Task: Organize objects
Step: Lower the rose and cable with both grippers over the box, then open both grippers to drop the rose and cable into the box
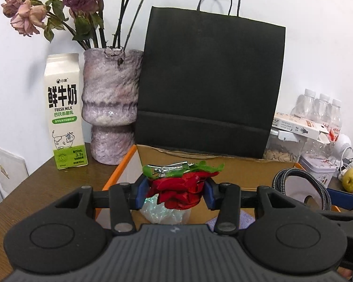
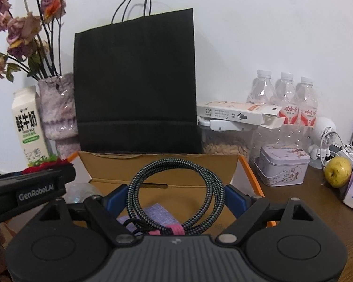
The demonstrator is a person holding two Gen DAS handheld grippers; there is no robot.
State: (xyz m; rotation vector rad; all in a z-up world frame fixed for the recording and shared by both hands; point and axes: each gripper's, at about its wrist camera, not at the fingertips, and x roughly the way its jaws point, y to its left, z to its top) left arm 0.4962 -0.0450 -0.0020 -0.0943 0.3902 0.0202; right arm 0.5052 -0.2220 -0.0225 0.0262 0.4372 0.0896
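L grip (image 1: 176, 191) clamped on rose | R grip (image 2: 176, 196) wide, holding cable

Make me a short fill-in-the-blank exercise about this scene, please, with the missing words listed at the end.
1. The left gripper is shut on a red ____.
2. The coiled braided cable in the right gripper is tied with a ____ strap.
3. Behind the open cardboard box stands a ____ paper bag.
4. The milk carton stands beside the vase of dried ____.

Missing words: rose; pink; black; flowers
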